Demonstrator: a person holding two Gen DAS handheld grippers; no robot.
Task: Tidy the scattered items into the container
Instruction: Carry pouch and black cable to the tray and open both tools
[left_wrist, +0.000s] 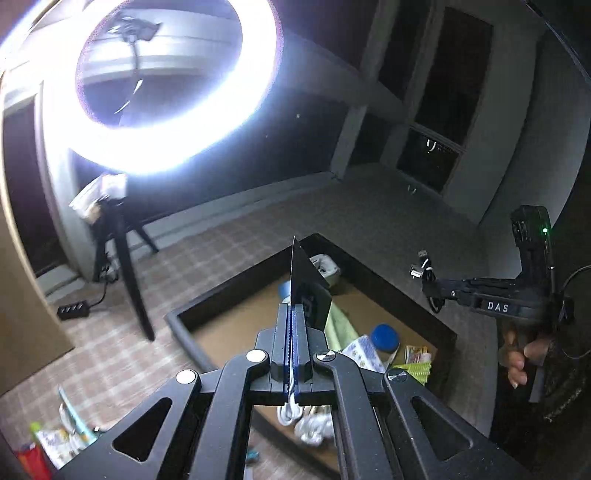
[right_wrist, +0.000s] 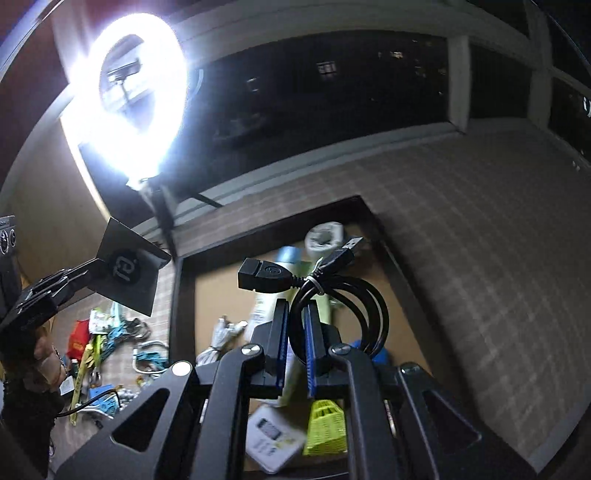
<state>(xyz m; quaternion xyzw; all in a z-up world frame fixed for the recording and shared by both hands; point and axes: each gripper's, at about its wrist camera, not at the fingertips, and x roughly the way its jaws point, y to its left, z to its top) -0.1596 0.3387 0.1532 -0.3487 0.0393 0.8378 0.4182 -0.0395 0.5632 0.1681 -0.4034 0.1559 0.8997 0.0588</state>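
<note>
My left gripper (left_wrist: 291, 310) is shut on a thin black square packet (left_wrist: 309, 291) with a round logo, held edge-on above the container (left_wrist: 240, 281). In the right wrist view the same packet (right_wrist: 129, 269) sticks out of the left gripper (right_wrist: 83, 272) at the left, outside the container's left wall (right_wrist: 177, 295). My right gripper (right_wrist: 295, 308) is shut on a coiled black USB cable (right_wrist: 332, 291), over the container's brown floor. From the left wrist view, the right gripper (left_wrist: 428, 286) and its cable (left_wrist: 424, 267) hover just beyond the container's right rim.
The container holds a white object (right_wrist: 327, 234), a blue-capped jar (left_wrist: 384, 338), green cloth and packets. Scattered items (right_wrist: 110, 332) lie on the checked floor to its left. A bright ring light (left_wrist: 162, 85) on a tripod (left_wrist: 125, 266) stands behind, with a power strip (left_wrist: 74, 312) nearby.
</note>
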